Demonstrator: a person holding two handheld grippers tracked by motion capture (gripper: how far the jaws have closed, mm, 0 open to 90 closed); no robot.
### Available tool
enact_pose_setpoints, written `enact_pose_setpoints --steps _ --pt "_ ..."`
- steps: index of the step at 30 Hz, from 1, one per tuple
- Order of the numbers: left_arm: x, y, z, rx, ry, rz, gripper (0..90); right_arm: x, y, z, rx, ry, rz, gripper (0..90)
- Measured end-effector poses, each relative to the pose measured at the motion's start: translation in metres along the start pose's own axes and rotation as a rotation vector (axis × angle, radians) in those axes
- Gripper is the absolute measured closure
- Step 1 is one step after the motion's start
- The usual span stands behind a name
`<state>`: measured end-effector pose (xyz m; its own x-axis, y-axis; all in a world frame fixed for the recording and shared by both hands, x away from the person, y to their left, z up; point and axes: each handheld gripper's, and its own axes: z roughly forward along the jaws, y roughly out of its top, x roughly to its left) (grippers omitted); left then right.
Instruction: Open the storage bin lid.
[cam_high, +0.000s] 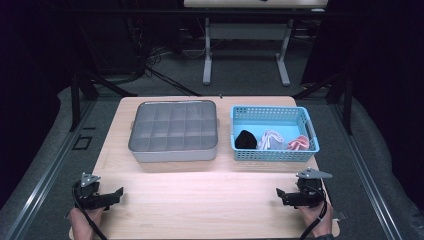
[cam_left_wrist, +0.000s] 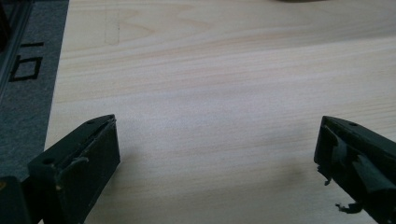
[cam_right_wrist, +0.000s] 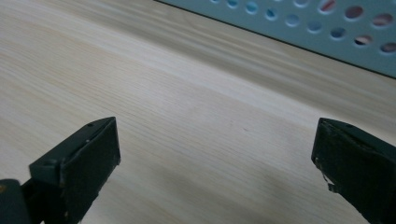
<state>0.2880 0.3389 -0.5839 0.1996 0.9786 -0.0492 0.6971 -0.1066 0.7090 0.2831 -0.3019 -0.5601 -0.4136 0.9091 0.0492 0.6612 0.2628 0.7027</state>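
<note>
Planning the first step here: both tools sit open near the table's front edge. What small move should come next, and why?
Probably move the right tool forward toward the blue basket. It is open and empty, and the basket with its rolled cloth items lies just beyond it, beside the grey compartment tray.

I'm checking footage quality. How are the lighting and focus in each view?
High view: table brightly lit, surroundings nearly black, glare strip in front of the tray. Left gripper view: wood sharp, soft shadows under the open jaws. Right gripper view: basket wall blurred at the top, wood streaky.
</note>
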Motion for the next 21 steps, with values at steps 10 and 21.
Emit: enact_pose_setpoints --steps 10,21 --pt "-0.002 0.018 -0.008 -0.015 -0.048 0.005 0.1 0.023 0.023 -0.006 -0.026 0.080 -0.046 0.8" --pt "-0.007 0.035 -0.012 -0.028 -0.076 0.023 0.1 0.044 0.042 -0.003 -0.027 0.141 -0.093 1.7"
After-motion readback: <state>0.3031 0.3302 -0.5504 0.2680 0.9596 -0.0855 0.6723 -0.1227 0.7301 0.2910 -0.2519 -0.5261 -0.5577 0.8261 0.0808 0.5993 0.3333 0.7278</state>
